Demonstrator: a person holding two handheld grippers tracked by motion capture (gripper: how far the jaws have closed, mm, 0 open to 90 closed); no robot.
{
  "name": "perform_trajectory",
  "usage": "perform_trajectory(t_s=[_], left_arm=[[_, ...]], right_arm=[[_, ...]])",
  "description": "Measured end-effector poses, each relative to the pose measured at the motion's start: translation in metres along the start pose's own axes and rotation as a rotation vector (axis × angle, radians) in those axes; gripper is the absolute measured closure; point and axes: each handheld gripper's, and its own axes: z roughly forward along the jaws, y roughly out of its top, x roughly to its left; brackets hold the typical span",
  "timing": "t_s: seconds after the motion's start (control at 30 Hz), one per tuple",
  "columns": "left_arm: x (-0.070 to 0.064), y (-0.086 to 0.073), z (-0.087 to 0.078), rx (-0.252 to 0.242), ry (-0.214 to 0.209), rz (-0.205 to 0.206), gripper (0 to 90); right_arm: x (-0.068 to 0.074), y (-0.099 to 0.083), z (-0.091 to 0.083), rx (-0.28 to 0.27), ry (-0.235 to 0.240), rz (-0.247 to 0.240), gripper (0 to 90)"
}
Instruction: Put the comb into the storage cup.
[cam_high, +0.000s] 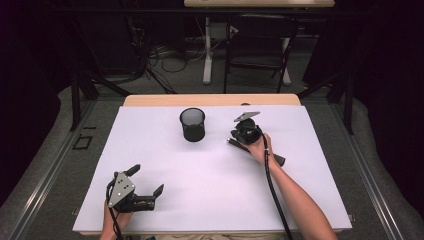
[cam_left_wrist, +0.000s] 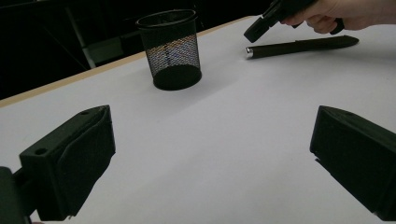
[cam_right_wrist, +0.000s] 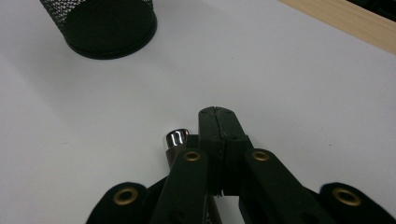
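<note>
Both our grippers are over the sheet (cam_high: 165, 165). Our right gripper (cam_right_wrist: 217, 122) is pressed closed above the pen (cam_left_wrist: 301, 45), beside the cup (cam_high: 193, 124); our left gripper (cam_high: 147, 185) gapes wide.

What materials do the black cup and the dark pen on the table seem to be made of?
The cup looks like black-coated metal wire mesh: light passes through its fine grid wall, while its rim and base are solid. The pen has a matte dark barrel, plastic or coated metal, which cannot be told apart. Its end cap is shiny and silver, probably polished metal.
</note>
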Motion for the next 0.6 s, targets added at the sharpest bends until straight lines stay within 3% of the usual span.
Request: perform_trajectory(t_s=[0.6], left_arm=[[0.001, 0.000, 0.002, 0.012, -0.002, -0.003, 0.1]], right_arm=[[0.001, -0.001, 0.011, 0.043, -0.001, 0.003, 90.0]])
